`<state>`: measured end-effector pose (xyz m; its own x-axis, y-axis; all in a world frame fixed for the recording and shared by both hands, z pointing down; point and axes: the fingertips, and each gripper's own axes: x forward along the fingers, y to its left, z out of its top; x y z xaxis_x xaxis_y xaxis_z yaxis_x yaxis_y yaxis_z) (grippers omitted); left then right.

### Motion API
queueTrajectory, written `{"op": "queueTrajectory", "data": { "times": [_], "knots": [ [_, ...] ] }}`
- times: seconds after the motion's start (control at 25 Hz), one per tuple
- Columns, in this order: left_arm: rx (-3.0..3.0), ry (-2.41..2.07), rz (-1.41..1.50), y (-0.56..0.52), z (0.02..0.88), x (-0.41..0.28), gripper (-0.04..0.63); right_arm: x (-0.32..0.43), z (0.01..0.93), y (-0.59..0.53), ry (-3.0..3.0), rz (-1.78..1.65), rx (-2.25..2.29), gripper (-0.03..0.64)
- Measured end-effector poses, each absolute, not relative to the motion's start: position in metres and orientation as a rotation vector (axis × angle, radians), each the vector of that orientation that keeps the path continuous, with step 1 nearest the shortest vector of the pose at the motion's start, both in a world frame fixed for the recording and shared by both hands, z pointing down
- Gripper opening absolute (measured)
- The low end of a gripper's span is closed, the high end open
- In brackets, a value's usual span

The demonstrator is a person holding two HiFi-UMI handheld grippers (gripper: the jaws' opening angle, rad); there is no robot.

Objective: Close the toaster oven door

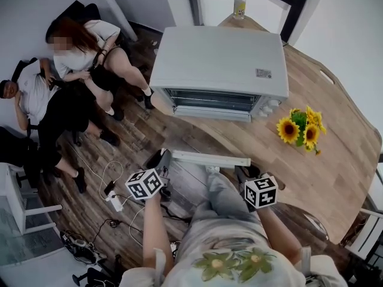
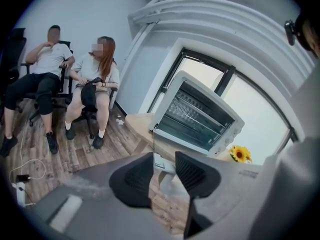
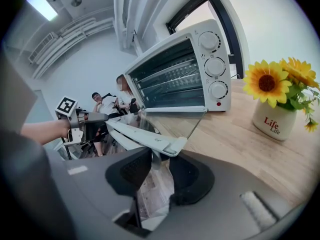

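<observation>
The white toaster oven [image 1: 218, 61] stands on the wooden table [image 1: 335, 178] with its glass door [image 3: 172, 121] swung down flat toward me. The door's white handle bar [image 1: 209, 158] runs across its front edge. My left gripper [image 1: 163, 158] is at the bar's left end, and in the left gripper view [image 2: 164, 166] its jaws are closed on that white end piece [image 2: 159, 161]. My right gripper [image 1: 245, 172] is at the bar's right end. In the right gripper view [image 3: 161, 166] the handle's corner [image 3: 167, 146] sits between the pads, which press on it.
A pot of sunflowers [image 1: 301, 129] stands on the table right of the oven, and a bottle [image 1: 239, 5] behind it. Two people sit on chairs [image 1: 78, 52] at the left. A power strip with cables [image 1: 114, 199] lies on the floor below the table's edge.
</observation>
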<state>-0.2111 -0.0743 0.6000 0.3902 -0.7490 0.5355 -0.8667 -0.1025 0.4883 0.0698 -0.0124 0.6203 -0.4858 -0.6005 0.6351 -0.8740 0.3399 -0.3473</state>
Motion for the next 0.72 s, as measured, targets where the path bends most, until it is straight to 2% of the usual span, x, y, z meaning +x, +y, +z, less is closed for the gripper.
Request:
{"op": "queueTrajectory", "data": {
  "times": [0.36,0.72],
  "knots": [
    [1.953,-1.383,0.149,-0.06,0.586,-0.214,0.199,0.07,0.608,-0.015,-2.222,0.932,1.32,0.112],
    [1.995,-1.373,0.255,-0.054,0.592,-0.201,0.206,0.072,0.597,-0.019,-2.252,0.934,1.342,0.112]
  ]
}}
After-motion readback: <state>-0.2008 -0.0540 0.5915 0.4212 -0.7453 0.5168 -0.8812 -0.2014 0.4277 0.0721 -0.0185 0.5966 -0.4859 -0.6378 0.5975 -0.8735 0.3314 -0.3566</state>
